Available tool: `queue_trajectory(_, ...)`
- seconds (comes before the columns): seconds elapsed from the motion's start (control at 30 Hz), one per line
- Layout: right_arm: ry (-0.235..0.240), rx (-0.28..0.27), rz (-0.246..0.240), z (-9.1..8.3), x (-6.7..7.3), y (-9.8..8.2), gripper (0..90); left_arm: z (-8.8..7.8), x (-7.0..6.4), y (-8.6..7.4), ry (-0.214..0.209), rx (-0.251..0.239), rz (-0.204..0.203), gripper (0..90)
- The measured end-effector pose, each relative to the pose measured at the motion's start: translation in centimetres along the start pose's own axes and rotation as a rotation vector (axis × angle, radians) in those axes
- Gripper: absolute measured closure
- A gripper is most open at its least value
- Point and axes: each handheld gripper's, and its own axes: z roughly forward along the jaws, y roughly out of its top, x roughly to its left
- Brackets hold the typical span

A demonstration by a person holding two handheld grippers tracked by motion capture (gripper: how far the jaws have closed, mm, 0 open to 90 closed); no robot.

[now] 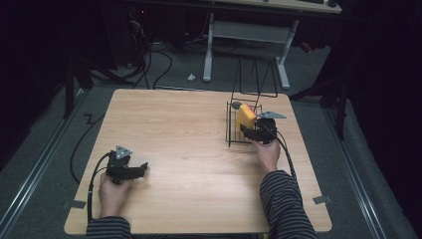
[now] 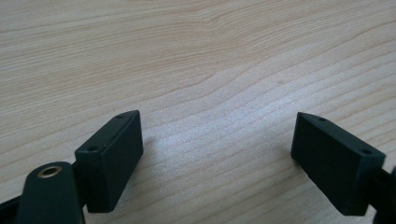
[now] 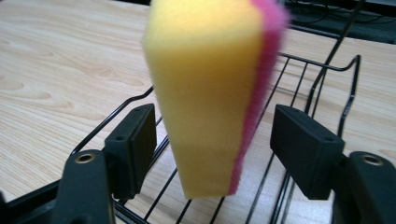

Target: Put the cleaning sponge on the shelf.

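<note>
Right gripper (image 3: pixel 212 140) jaws apart flanking sponge (image 3: pixel 210 93) in wire rack (image 3: pixel 327 65); left gripper (image 2: pixel 217 158) jaws apart over table (image 2: pixel 196 56).

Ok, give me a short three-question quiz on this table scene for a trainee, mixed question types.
1. True or false: the fingers of the right gripper press on the yellow foam sponge with a pink scouring side.
2. Where does the sponge stand? A) flat on the light wooden table B) upright in the black wire rack C) on the floor
3. What lies between the fingers of the left gripper?

Key:
1. False: both fingers stand apart from the sponge, which is between them.
2. B
3. Nothing but bare table; this gripper is open.
</note>
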Motion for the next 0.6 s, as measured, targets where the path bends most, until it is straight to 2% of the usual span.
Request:
queue_trajectory(0.3, -0.001, -0.007, 0.006, -1.7, -0.1, 0.1, 24.1, 0.0, 0.0, 0.0, 0.000, 0.000, 0.000, 17.2)
queue_trajectory(0.5, 0.006, -0.022, -0.004, -2.5, 0.2, 0.3, 22.8, 0.0, 0.0, 0.0, 0.000, 0.000, 0.000, 17.2)
queue_trajectory(0.6, 0.008, -0.031, 0.007, -3.0, 0.3, 0.4, 22.8, 0.0, 0.0, 0.0, 0.000, 0.000, 0.000, 17.2)
